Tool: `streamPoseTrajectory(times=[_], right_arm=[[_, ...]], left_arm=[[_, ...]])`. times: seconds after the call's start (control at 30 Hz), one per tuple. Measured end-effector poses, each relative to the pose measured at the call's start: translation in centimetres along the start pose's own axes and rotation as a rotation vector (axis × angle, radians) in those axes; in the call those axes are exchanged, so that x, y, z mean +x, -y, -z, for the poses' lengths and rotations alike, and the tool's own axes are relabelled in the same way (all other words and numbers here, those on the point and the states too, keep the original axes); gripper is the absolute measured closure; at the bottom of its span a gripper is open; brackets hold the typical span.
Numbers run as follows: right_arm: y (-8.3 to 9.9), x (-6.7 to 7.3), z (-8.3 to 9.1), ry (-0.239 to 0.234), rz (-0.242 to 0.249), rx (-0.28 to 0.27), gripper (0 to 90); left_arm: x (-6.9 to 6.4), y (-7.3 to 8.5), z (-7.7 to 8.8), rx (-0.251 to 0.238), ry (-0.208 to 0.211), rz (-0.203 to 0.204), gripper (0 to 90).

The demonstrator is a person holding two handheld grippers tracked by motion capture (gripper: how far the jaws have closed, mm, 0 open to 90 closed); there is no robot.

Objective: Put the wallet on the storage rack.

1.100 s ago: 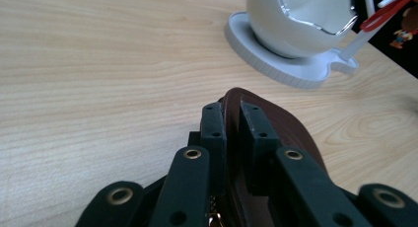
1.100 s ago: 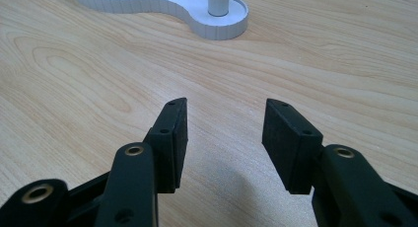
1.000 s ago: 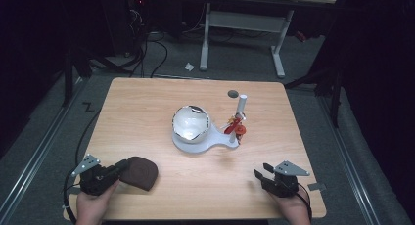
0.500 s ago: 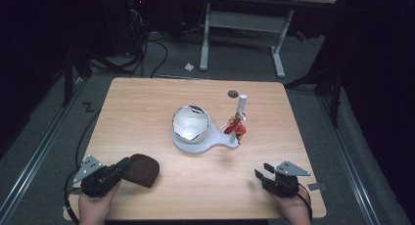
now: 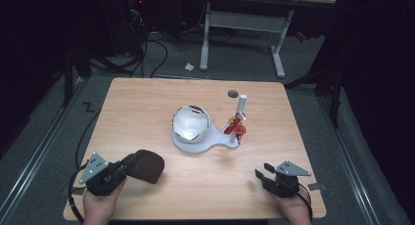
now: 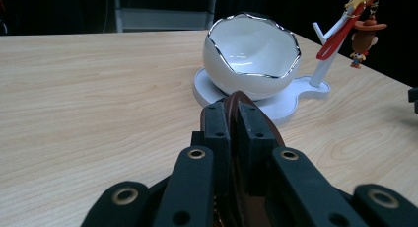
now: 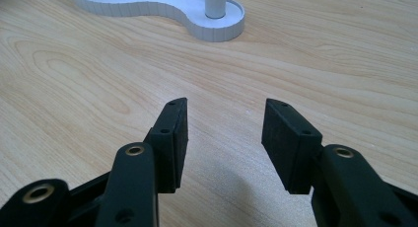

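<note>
Work in hand: carrying a thin brown leather pouch (image 5: pixel 148 165), presumably toward the egg-shaped bowl (image 5: pixel 191 123) at mid-table.
Left gripper (image 5: pixel 128 162): closed on the near edge of the pouch; in the left gripper view the pads (image 6: pixel 216 133) press the brown rim (image 6: pixel 238 99) from both sides.
Right gripper (image 5: pixel 258 174): jaws parted, nothing between them; bare wooden table (image 7: pixel 74 79) beneath, near the front right corner.
Pouch position: front left part of the table, well apart from the bowl, pointing toward the centre.
Bowl and stand: white bowl with silver jagged rim (image 6: pixel 251 49) seated on a white tray (image 5: pixel 215 141); upright white post (image 5: pixel 241 107) on the same tray bearing a red strap and a small hatted figure charm (image 6: pixel 364 37).
Done, as judged: pouch gripped securely.
Left, as judged: crossing the table and placing the pouch in or by the bowl; right gripper not yet engaged.
Hard to make out: whether the pouch rests on the table or is lifted clear; its far end hidden behind the pads in the left gripper view.
Cut off: bowl and most of the tray above the frame in the right gripper view, post base (image 7: pixel 215 2) alone visible.
Unclear: small dark disc (image 5: pixel 233 94) behind the post, nature indeterminate; bowl interior apparently empty.
</note>
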State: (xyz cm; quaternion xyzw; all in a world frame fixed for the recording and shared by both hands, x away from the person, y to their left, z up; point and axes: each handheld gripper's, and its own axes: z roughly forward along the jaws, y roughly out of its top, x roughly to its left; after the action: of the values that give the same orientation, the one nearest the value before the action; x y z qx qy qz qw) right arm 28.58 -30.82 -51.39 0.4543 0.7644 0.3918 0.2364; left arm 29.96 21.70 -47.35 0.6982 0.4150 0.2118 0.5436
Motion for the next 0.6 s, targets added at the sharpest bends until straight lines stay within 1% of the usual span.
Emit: streamPoseTrajectory(times=[0.13,0.3,0.6], right_arm=[[0.0,0.0,0.0,-0.004,-0.001,0.000,53.1],[0.1,-0.2,0.2,-0.006,-0.006,-0.007,53.2],[0.1,-0.4,0.4,-0.002,-0.013,-0.010,53.3]], left_arm=[[-0.4,-0.4,-0.6,0.009,0.007,-0.001,84.1],[-1.0,-1.1,-1.5,0.014,0.012,-0.015,84.2],[-1.8,-3.2,-2.6,-0.013,0.014,-0.037,84.1]])
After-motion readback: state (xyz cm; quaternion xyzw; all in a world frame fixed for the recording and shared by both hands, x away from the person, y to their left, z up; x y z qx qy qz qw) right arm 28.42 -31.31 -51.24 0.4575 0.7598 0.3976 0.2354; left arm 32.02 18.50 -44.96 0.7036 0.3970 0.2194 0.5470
